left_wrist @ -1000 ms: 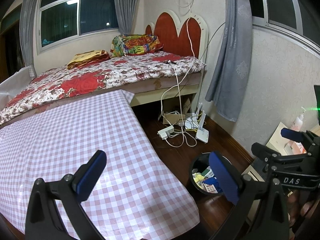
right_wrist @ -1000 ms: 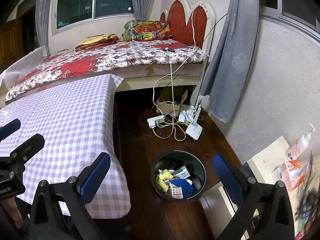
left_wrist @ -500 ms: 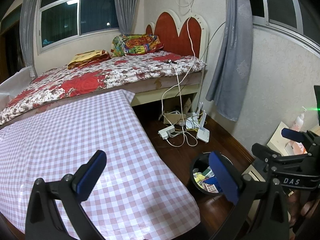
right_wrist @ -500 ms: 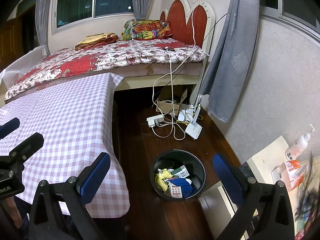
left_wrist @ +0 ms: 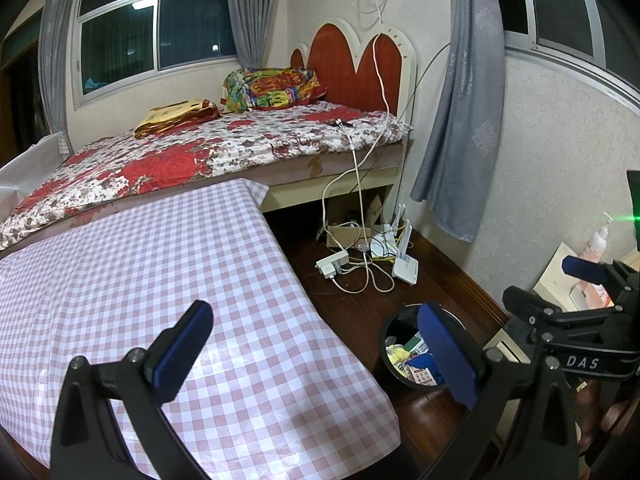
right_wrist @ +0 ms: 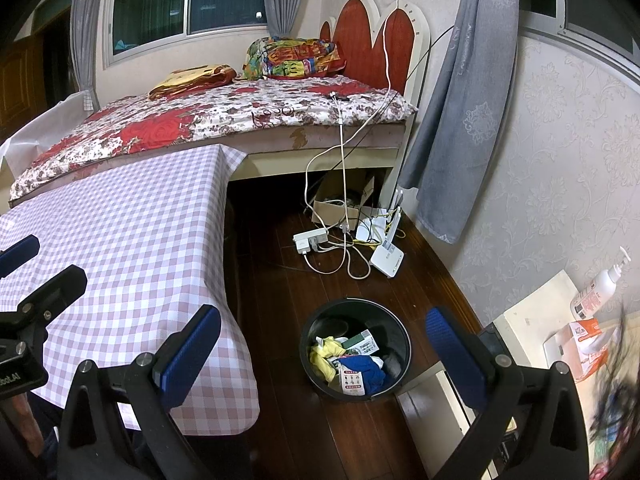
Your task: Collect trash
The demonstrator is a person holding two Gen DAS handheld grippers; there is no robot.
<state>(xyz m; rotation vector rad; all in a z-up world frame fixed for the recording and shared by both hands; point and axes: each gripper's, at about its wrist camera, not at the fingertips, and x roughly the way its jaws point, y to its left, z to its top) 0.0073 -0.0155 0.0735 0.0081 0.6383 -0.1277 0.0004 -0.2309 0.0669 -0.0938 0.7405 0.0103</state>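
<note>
A black round trash bin (right_wrist: 356, 346) stands on the dark wood floor, holding yellow, blue and white scraps and small cartons. My right gripper (right_wrist: 320, 354) hovers above it, open, nothing between its blue pads. In the left wrist view the bin (left_wrist: 404, 354) shows partly behind the right finger. My left gripper (left_wrist: 316, 350) is open and empty over the corner of the pink checked tablecloth (left_wrist: 160, 280). The right gripper (left_wrist: 576, 292) also appears at the right edge of the left wrist view.
A bed with a floral cover (right_wrist: 240, 120) stands behind the table. A power strip, a router and tangled cables (right_wrist: 344, 244) lie on the floor near the headboard. A grey curtain (right_wrist: 460, 120) hangs by the wall. A pump bottle (right_wrist: 596, 292) and tissue box (right_wrist: 580, 344) sit at right.
Both views have shifted only very slightly; the grippers stay open and empty, and the bin and its contents are unchanged.
</note>
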